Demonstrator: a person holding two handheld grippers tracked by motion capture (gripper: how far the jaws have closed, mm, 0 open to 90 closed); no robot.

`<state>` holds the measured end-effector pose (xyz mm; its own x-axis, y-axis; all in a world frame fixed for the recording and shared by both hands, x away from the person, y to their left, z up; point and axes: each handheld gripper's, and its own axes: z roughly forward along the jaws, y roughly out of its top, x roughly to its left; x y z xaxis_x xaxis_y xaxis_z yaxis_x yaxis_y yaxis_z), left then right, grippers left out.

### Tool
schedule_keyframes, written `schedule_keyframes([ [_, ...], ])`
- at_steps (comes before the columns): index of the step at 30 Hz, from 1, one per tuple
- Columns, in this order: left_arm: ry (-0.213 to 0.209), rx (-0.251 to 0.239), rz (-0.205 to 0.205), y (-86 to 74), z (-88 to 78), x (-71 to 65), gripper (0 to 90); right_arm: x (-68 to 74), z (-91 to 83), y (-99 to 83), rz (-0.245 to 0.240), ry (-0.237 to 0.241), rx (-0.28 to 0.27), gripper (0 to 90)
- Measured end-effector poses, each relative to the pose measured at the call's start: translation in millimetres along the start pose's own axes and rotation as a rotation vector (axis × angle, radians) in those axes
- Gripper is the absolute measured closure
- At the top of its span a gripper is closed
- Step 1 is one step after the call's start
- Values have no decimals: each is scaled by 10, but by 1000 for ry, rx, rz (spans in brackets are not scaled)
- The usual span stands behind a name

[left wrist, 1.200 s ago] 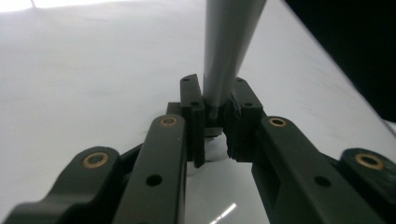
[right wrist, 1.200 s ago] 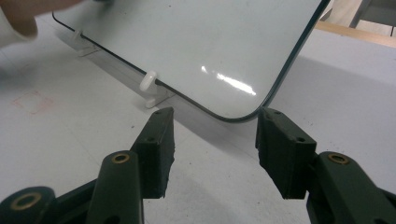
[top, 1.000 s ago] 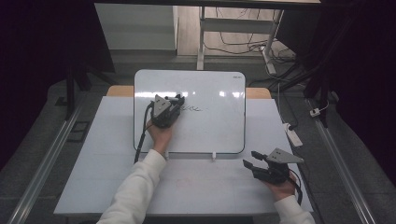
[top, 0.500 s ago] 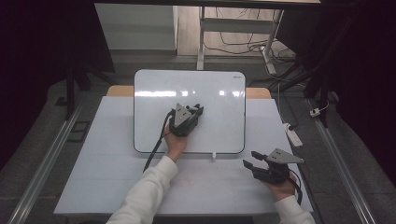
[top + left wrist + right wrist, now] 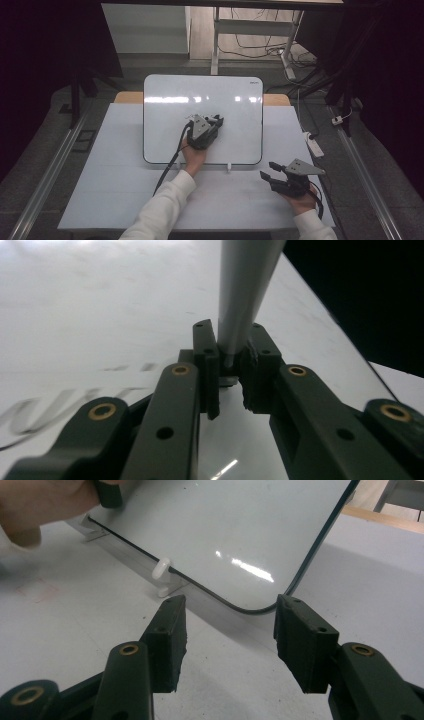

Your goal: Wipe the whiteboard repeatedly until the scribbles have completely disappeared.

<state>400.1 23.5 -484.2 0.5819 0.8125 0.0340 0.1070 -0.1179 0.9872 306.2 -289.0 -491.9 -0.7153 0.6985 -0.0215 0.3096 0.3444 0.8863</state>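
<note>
On whiteboard point(image 5: 235, 100) | left hand-held gripper point(image 5: 214, 121) clenches marker point(image 5: 243, 295) | right hand-held gripper point(image 5: 266, 177) released

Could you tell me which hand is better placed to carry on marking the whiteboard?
The left. Its gripper is shut on the marker over the whiteboard, beside the faint writing. The right gripper sits open and empty on the table, just off the board's corner.
</note>
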Motion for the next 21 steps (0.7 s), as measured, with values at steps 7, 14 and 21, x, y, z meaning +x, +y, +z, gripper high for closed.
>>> schedule_keyframes([
  [7, 106, -26, -44, 46, -175, 317, 784, -3, -2, -1, -1, 2, -2, 465],
  [14, 81, -25, -28, 43, -89, 190, 784, 10, 9, 12, -2, 1, -2, 465],
  [21, 129, -31, -53, 65, -208, 380, 783, 2, 3, 5, -1, 0, -3, 464],
])
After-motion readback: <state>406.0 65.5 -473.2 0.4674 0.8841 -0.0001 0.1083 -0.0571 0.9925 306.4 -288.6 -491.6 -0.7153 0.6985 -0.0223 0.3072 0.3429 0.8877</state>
